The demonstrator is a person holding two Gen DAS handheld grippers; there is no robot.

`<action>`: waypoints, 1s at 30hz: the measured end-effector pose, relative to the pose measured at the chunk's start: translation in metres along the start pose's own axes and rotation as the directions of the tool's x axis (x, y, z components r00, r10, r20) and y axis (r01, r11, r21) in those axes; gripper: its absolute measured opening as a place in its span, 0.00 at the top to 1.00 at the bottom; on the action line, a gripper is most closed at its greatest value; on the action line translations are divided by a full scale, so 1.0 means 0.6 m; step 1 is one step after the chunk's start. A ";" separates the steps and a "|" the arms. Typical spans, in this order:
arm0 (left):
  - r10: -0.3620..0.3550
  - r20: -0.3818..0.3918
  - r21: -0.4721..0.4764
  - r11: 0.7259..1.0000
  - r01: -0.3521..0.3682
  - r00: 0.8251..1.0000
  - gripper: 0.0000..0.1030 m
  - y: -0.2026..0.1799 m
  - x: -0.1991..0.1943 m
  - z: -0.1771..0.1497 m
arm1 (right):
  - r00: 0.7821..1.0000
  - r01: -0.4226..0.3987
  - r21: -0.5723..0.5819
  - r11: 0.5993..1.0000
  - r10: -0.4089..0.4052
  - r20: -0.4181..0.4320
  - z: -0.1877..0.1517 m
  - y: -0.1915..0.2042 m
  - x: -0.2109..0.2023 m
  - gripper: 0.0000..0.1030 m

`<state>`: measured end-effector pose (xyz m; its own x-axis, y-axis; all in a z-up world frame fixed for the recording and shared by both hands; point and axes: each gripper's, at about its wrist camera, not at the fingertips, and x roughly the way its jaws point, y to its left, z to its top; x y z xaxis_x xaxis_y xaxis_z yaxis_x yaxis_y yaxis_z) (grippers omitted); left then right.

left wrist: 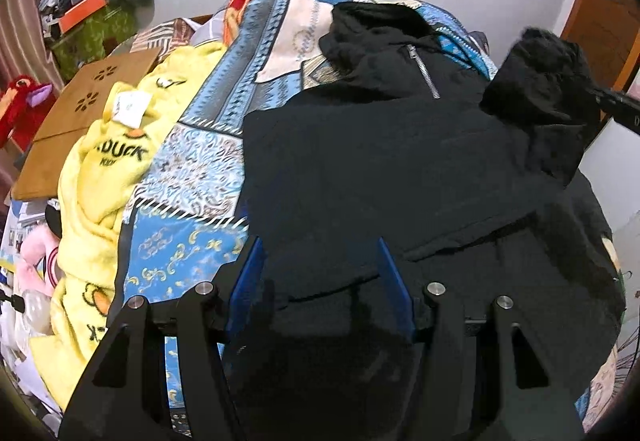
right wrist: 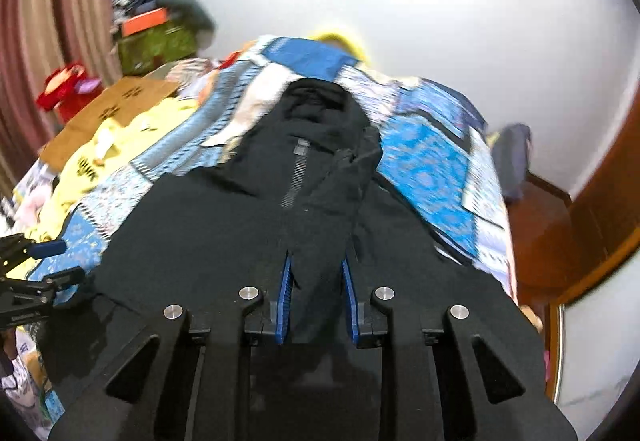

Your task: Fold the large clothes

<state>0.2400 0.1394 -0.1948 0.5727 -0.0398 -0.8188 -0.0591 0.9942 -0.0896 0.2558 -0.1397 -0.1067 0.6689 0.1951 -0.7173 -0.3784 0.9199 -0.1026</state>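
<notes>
A large black zip-up jacket (left wrist: 380, 169) lies spread on the bed, hood at the far end. My left gripper (left wrist: 320, 253) is open over the jacket's near hem, its blue pads apart with flat black fabric under them. My right gripper (right wrist: 316, 265) is shut on the jacket's sleeve (right wrist: 340, 193), which hangs lifted between its blue pads over the body of the jacket (right wrist: 208, 233). In the left wrist view the lifted sleeve end (left wrist: 540, 93) shows at the right, held by the right gripper. The left gripper shows at the left edge of the right wrist view (right wrist: 52, 261).
A blue patterned quilt (left wrist: 208, 161) covers the bed. A yellow duck blanket (left wrist: 108, 169) and a brown board (left wrist: 80, 109) lie along its left side. Cluttered boxes (left wrist: 84, 13) stand at the far left. A wooden door (right wrist: 600, 209) is on the right.
</notes>
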 end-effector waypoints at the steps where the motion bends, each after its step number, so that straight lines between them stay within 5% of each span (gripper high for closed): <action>1: -0.002 0.002 0.003 1.000 0.002 1.000 0.44 -0.007 -0.002 0.003 | 1.000 -0.009 0.032 0.999 0.009 -0.009 -0.008 -0.018 0.001 0.81; 9: -0.005 0.004 0.047 0.999 0.005 1.000 0.44 -0.059 -0.008 0.010 | 0.981 -0.093 0.240 0.966 0.130 -0.142 -0.103 -0.106 0.053 0.79; 17: 0.001 -0.028 0.070 0.998 0.001 1.000 0.44 -0.087 0.003 0.000 | 0.960 0.038 0.363 0.931 0.067 -0.273 -0.175 -0.157 0.078 0.62; 21: 0.017 -0.026 0.093 0.996 -0.014 1.000 0.44 -0.106 0.009 -0.001 | 0.954 -0.005 0.422 0.907 0.132 -0.271 -0.188 -0.187 0.053 0.58; 26: 0.026 0.012 0.128 0.991 -0.028 1.000 0.44 -0.138 0.007 0.015 | 0.968 0.016 0.403 0.915 0.088 -0.237 -0.191 -0.218 -0.007 0.56; 30: 0.001 0.041 0.137 0.991 -0.007 0.999 0.44 -0.166 0.005 0.042 | 0.983 0.033 0.481 0.876 0.059 -0.176 -0.203 -0.266 -0.046 0.39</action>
<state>0.2681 0.0429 -0.1737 0.6053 -0.0343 -0.7952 0.0494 0.9988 -0.0055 0.2200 -0.3330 -0.1544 0.5219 0.1863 -0.8324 -0.0015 0.9761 0.2175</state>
